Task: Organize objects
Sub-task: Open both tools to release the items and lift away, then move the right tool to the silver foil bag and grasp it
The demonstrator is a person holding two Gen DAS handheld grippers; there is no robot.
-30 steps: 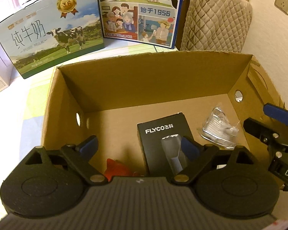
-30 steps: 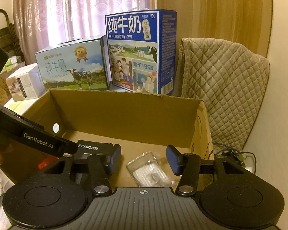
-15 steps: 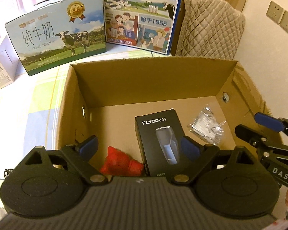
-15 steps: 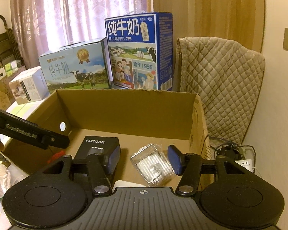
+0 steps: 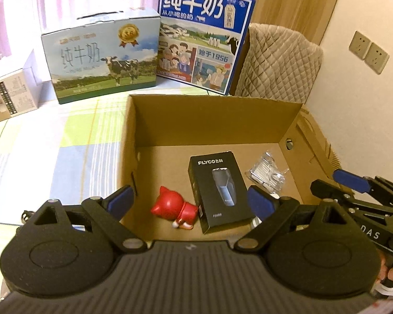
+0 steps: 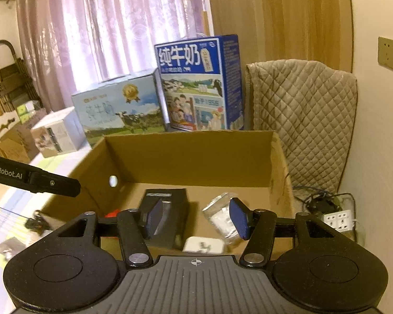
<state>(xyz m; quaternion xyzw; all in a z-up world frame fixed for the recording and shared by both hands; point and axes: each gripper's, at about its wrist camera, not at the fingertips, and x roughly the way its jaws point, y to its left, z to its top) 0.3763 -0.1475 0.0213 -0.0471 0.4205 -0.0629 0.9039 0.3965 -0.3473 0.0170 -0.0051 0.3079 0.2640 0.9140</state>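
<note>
An open cardboard box stands on the table. On its floor lie a black FLYCO shaver box, a red pig toy and a clear plastic packet. A small white item lies near the box's front wall in the right wrist view. My left gripper hangs open above the box's near edge, holding nothing. My right gripper is open too, above the box's near right side. It also shows at the right of the left wrist view, right gripper.
Two milk cartons, a pale one and a blue one, stand behind the box. A small white carton sits far left. A quilted chair back, wall sockets and a floor power strip are to the right.
Both grippers have pulled back and risen from the box, still open. The red toy and more of the box floor have come into view. The objects inside have not moved.
</note>
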